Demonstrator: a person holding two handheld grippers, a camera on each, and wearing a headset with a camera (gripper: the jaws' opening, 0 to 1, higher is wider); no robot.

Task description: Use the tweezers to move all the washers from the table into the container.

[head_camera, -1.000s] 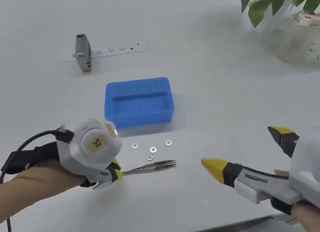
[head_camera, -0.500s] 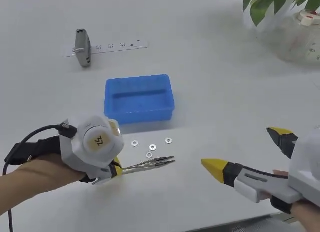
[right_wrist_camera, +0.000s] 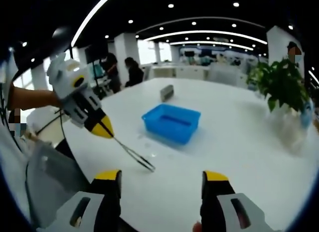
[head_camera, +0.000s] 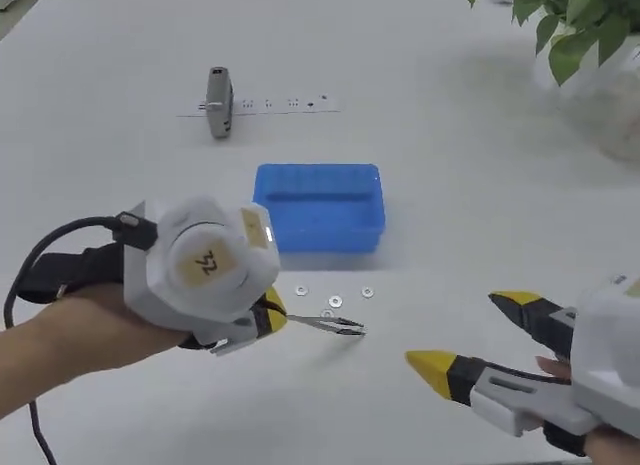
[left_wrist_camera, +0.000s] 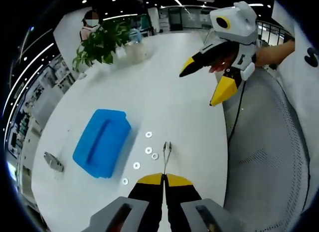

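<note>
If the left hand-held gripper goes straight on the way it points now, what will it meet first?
Probably the bare table. The left hand-held gripper holds tweezers that slant down toward it. The washers lie beside that line, not on it. The tips' height is unclear.

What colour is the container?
The container is plain blue, clearest in the head view.

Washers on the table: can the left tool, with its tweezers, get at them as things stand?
Probably yes: the left tool grips the tweezers, whose tips lie just beside the washers, with nothing between.
</note>
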